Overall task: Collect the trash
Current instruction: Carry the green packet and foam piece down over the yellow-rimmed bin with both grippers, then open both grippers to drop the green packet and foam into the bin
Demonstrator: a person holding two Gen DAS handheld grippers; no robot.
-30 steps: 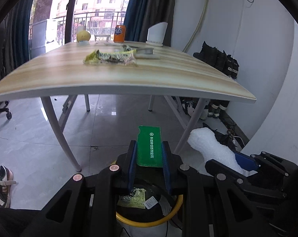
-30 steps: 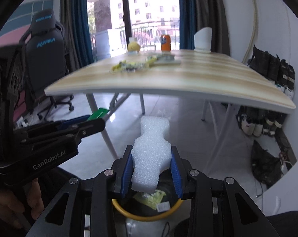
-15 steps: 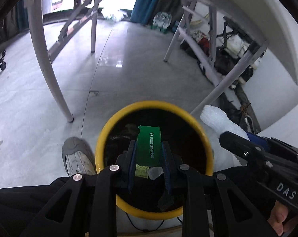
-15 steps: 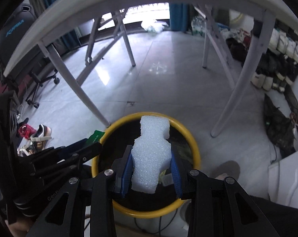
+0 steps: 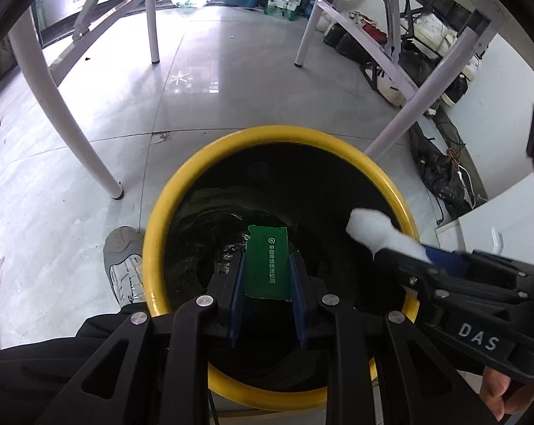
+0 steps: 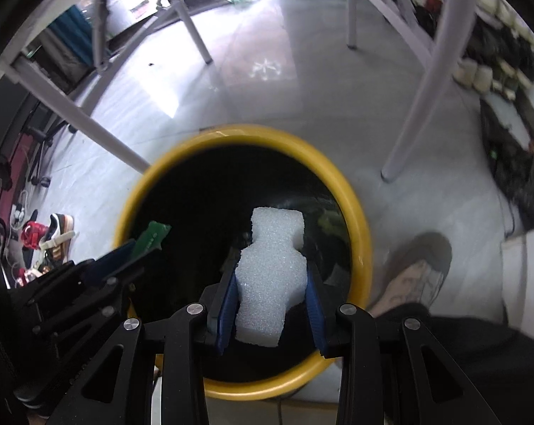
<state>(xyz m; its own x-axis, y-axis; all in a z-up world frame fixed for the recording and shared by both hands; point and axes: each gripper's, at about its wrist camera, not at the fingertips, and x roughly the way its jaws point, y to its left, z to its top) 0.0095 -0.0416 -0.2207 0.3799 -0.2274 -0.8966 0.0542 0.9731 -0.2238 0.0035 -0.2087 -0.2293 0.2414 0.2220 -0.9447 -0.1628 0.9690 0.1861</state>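
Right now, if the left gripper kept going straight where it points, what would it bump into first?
Probably the dark bag lining inside the yellow bin. The left gripper, shut on a green packet, points down into the bin's mouth. How deep the bottom lies is unclear.

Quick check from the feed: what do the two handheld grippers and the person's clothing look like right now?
Both are black, angular frames with silver rivets and blue finger pads: the left gripper and the right gripper. White lettering "DAS" marks the right gripper's side. The person wears dark clothing and a grey shoe.
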